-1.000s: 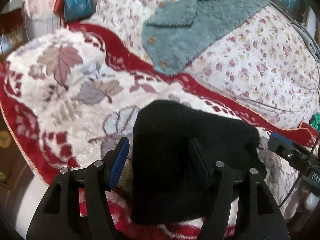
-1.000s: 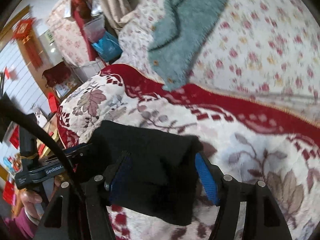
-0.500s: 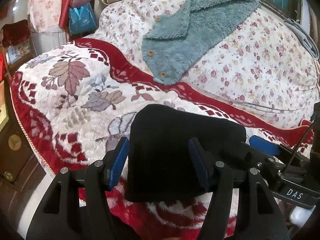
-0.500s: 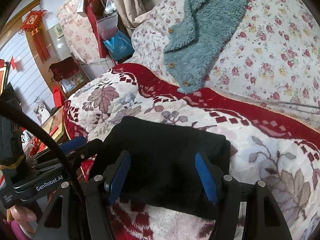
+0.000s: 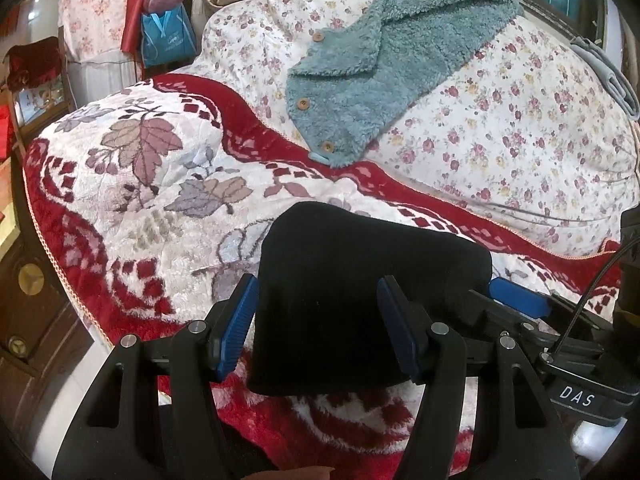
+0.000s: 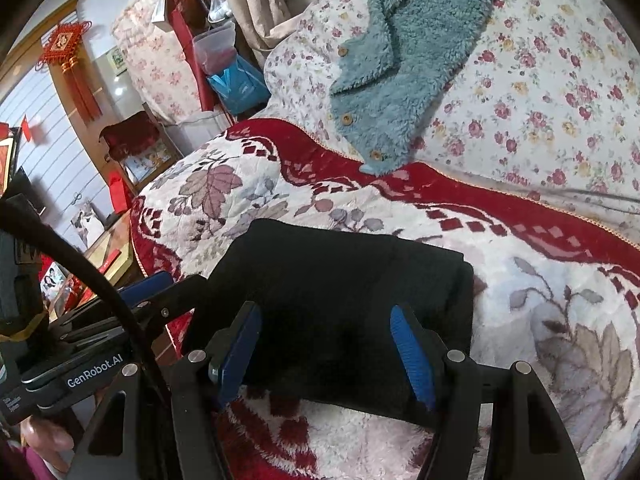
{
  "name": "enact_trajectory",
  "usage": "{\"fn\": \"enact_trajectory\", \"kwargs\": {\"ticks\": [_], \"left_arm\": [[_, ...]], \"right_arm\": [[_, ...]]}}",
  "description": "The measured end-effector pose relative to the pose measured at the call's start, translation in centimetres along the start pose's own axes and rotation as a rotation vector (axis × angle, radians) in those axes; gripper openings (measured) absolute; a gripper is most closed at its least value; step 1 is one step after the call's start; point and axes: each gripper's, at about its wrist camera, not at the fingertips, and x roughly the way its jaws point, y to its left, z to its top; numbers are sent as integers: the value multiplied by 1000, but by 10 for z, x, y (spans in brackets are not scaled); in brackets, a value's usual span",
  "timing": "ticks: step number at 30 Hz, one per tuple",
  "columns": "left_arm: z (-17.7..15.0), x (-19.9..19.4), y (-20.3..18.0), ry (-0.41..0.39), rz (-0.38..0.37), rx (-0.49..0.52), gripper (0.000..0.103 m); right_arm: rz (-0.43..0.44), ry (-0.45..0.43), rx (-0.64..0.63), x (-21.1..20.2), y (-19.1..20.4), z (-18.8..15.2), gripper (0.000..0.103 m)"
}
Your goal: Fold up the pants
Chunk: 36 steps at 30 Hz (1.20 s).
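Pants, black, folded into a compact thick bundle, lie on the red-and-white leaf-pattern blanket at the near edge of the bed, about 6 o'clock in both wrist views. Left claw at 6 o'clock of the left view, jaws wide; the blue pads sit either side of the bundle's left half, left pad just beside the fabric edge, right pad over the dark cloth. Cannot tell if the pads press the cloth; no pinch visible. Right claw at 6 o'clock of the right view, jaws wide too, straddling the bundle's right half, blue pads apart with black fabric between them. Each claw shows in the other view: right one at 4 o'clock in the left view, left one at 8 o'clock in the right view, both at the bundle's ends. Teal fleece garment with wooden buttons at 12–1 o'clock, spread on the floral quilt, its lower tip touching the blanket's red border, well apart from the pants. Blue bag at 11 o'clock beside the bed. Red knot ornament on the wall at 10 o'clock, right view.
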Motion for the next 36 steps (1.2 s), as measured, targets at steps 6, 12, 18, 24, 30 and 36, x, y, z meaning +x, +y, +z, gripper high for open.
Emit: {"fn": "enact_trajectory", "kwargs": {"ticks": [6,12,18,24,30,36], "left_arm": [[1,3,1,3,-3,1,62],[0,5,3,8,-3,4,62],[0,5,2,9,-2,3,62],[2,6,2,7,-5,1,62],[4,8,5,12,-6,-12,62],[5,6,6,12,-6,-21,62]], "right_arm": [[7,3,-5,1,1,0,65],[7,9,-8,3,2,0,65],[3,20,-15,7,4,-1,65],[-5,23,-27,8,5,1,65],[-3,32,-41,11,7,1,65],[-6,35,-48,12,10,2,65]]}}
